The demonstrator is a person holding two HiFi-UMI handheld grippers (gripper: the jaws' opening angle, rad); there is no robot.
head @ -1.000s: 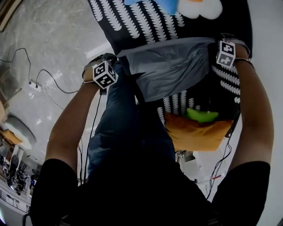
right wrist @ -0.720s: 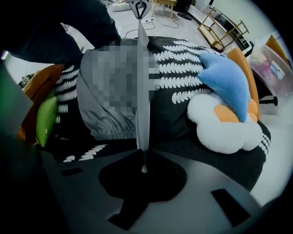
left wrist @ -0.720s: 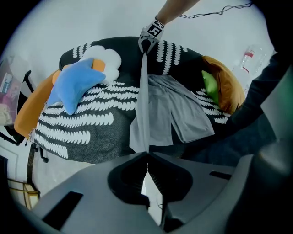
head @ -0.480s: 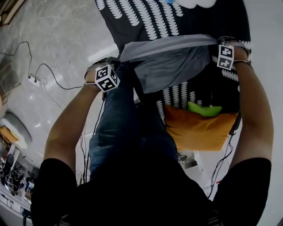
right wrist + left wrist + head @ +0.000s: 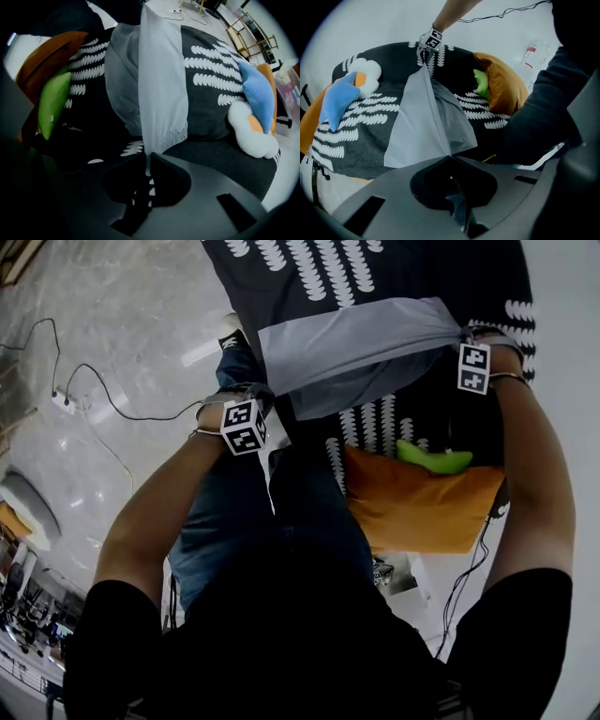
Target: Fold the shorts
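Two grippers, left gripper (image 5: pixel 450 158) and right gripper (image 5: pixel 145 161), each pinch an edge of soft pale-grey fabric shorts (image 5: pixel 356 352) stretched above dark white-patterned cover (image 5: pixel 309 277); judged light, limp, best gripped at corners.

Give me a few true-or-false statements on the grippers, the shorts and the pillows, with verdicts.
1. The left gripper and the right gripper are both shut on the shorts. True.
2. The shorts lie let go, flat on the blanket. False: they are held stretched between the two grippers.
3. A green thing rests against the orange pillow. True.
4. The shorts cover the orange pillow. False: the two are apart, with blanket showing between them.
5. A blue plush lies on the blanket, apart from the shorts. True.
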